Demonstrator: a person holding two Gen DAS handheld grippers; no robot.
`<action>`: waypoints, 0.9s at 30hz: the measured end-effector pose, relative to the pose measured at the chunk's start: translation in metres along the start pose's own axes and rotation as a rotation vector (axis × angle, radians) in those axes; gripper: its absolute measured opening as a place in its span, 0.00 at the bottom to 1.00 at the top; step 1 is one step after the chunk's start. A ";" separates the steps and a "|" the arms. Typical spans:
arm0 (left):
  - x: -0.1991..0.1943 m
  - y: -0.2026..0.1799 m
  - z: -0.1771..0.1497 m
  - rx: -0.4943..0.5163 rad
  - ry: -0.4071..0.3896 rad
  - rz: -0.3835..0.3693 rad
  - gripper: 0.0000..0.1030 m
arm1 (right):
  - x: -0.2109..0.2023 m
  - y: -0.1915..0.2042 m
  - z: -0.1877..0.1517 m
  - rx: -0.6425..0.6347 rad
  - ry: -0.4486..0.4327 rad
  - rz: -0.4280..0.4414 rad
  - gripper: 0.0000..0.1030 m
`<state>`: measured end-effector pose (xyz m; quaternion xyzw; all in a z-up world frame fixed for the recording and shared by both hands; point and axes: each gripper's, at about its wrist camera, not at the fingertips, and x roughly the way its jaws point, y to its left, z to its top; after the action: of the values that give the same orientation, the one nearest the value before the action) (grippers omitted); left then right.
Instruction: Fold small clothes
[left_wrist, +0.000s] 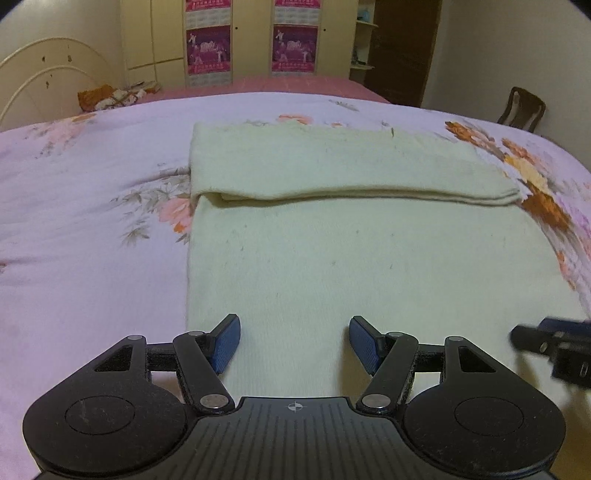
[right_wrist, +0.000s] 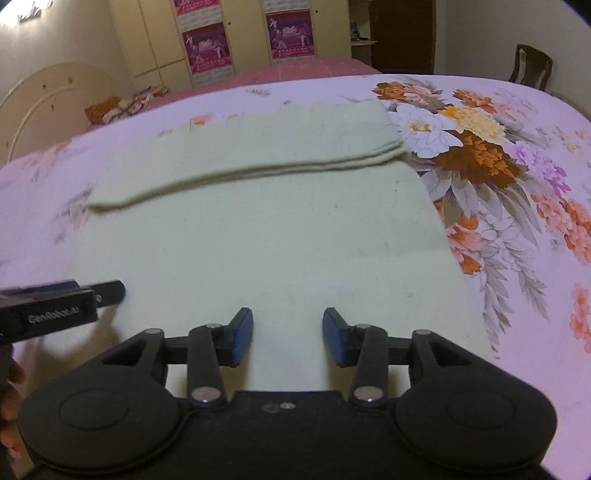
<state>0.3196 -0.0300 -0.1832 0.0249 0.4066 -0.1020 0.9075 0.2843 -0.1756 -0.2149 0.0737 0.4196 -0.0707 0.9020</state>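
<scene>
Bed (left_wrist: 81, 206): spreading under everything, covered by a floral sheet, giving soft, yielding support beneath the cloth.
Cloth (left_wrist: 332, 258): lying flat in the middle of the sheet, pale cream, far part already doubled back toward the camera, near part lying single and smooth, reaching down under both grippers.
Handling: looking light, limp and a little fuzzy, likely draping and sagging once lifted, probably clinging to the sheet rather than sliding; not fragile.
Folded edge (right_wrist: 258, 170): running across the cloth as a thick layered lip, sitting slightly skewed, lower at its left end in the right wrist view.
Where to take hold: near corners looking best, one per gripper, pinching only the single layer; near edge itself hidden behind the gripper bodies.
Left gripper (left_wrist: 294, 343): hovering over the near part of the cloth, jaws standing wide apart, holding nothing.
Right gripper (right_wrist: 288, 338): hovering beside it over the same near part, jaws standing moderately apart, gripping nothing.
</scene>
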 end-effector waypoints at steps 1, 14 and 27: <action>-0.003 0.001 -0.003 0.002 -0.003 0.007 0.63 | 0.000 -0.002 -0.001 -0.015 -0.001 -0.012 0.41; -0.060 -0.019 -0.046 -0.068 0.006 0.073 0.63 | -0.035 -0.062 -0.018 -0.037 -0.023 -0.013 0.41; -0.102 -0.048 -0.100 -0.073 0.024 0.107 0.63 | -0.079 -0.037 -0.084 -0.215 0.039 0.178 0.42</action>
<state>0.1699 -0.0476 -0.1725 0.0146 0.4190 -0.0383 0.9070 0.1646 -0.1904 -0.2104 0.0150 0.4341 0.0566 0.8990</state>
